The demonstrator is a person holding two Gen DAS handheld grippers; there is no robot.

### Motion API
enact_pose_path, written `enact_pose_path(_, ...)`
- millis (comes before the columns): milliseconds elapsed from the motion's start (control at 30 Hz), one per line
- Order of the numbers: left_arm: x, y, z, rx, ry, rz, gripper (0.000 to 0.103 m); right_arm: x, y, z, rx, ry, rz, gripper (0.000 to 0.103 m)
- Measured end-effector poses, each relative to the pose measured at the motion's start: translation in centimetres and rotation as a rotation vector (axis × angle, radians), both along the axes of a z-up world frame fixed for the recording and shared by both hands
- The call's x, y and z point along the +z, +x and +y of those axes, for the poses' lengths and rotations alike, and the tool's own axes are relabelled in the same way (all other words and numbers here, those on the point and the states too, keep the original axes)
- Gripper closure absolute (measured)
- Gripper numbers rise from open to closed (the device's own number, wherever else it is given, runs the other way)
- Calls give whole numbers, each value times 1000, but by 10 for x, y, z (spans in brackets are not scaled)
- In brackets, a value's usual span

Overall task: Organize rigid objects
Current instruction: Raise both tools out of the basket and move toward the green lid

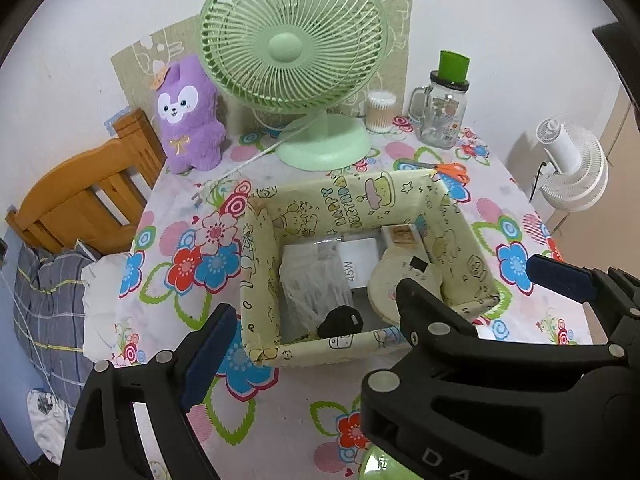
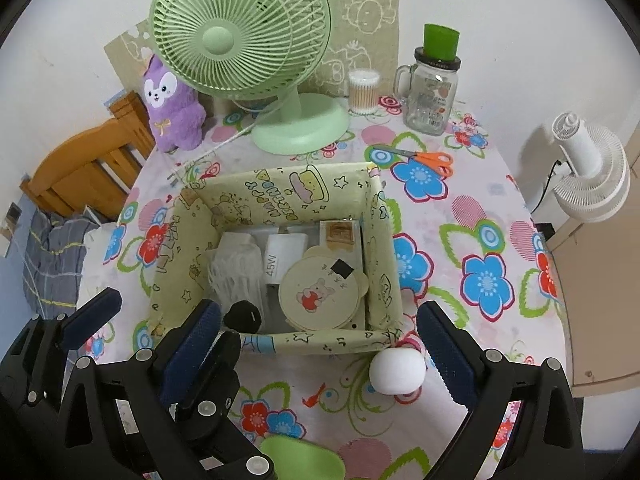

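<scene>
The table wears a flowered cloth. At its back stands a green fan, with a purple plush toy to its left and a glass jar to its right. Mid-table sits a cream box, holding a round card, a white charger and a black knob. A white ball lies on the cloth, touching the box's near right corner. The left gripper and right gripper hover before the box, jaws wide apart and empty.
</scene>
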State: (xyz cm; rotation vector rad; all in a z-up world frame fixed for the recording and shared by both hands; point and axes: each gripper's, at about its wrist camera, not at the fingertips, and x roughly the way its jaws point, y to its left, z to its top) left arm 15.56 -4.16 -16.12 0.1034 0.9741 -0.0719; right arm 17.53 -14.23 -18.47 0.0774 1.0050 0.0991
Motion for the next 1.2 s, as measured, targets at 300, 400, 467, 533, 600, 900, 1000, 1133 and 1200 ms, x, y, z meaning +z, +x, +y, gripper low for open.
enact_pose_path(300,17,-18,-4,-5,-12,-39,12,19,-22,-5,-4,7,-62,3)
enact_pose_path(400,22,-26,-5,-7,-12,-50,12,24,-31,-7,-1,7,-77,3)
enact_pose_path(467,24,-30,-6,-10,-14,-56,11,26,-35,-8,0,7,-82,3)
enact_pose_path(533,26,-35,-7,-15,-15,-56,11,28,-41,-9,4,8,-87,3)
enact_pose_path(600,28,-40,-9,-19,-19,-60,11,30,-46,-10,5,7,-92,3)
enact_pose_path(900,33,-60,-19,-36,-25,-76,7,37,-68,-22,5,6,-114,3)
enact_pose_path(1000,35,-66,-25,-49,-24,-80,6,38,-75,-27,-1,9,-118,3)
enact_pose_path(1133,36,-74,-33,-72,-15,-93,5,39,-83,-33,2,2,-126,3)
enact_pose_path(1200,37,-78,-36,-79,-9,-103,5,40,-87,-36,5,-1,-130,3)
